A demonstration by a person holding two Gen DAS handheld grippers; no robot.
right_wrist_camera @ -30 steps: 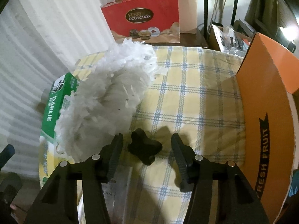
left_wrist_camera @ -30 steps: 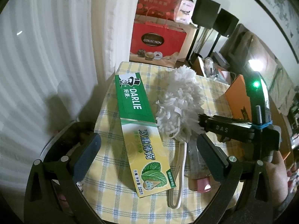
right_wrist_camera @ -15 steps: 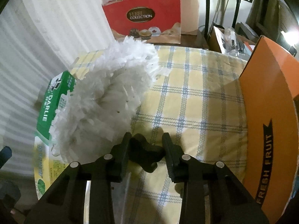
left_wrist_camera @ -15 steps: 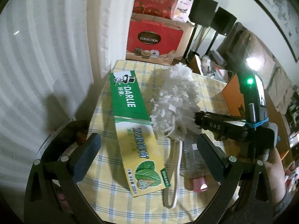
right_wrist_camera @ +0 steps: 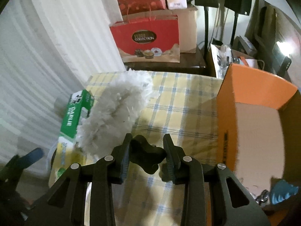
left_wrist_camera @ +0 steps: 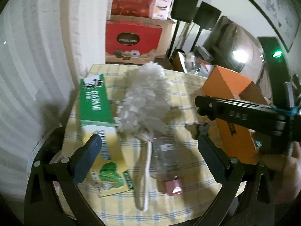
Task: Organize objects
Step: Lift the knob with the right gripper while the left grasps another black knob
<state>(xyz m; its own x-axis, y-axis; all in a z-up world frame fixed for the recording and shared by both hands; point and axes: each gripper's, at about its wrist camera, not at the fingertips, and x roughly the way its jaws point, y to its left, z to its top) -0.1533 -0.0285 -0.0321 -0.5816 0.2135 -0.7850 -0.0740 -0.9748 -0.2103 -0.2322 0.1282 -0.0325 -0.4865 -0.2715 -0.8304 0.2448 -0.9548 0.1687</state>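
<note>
Right gripper point(right_wrist_camera: 146, 153) has its jaws closed on a small black star-shaped knob point(right_wrist_camera: 145, 155), pads pressing both sides, lifted clear of the checked tablecloth point(right_wrist_camera: 180, 101). Knob is squat with no clear long axis; its lobes spread sideways between the pads.

Left gripper point(left_wrist_camera: 148, 157) stands wide open, nothing between the jaws, over the near edge of the table.

Readable text: green toothpaste box point(left_wrist_camera: 95, 103) says "DARLIE", long axis near-to-far, at table left. Red bag point(right_wrist_camera: 145, 39) behind the table reads "COLLECTION". Orange carton point(right_wrist_camera: 250, 113) at right, open top, has black side lettering (too blurred to read here).

White fluffy duster point(left_wrist_camera: 144, 101) lies just right of the toothpaste box, head far, handle near. Clear bottle point(left_wrist_camera: 166, 156) with pink cap point(left_wrist_camera: 174, 186) lies beside the handle, cap toward the near edge.
</note>
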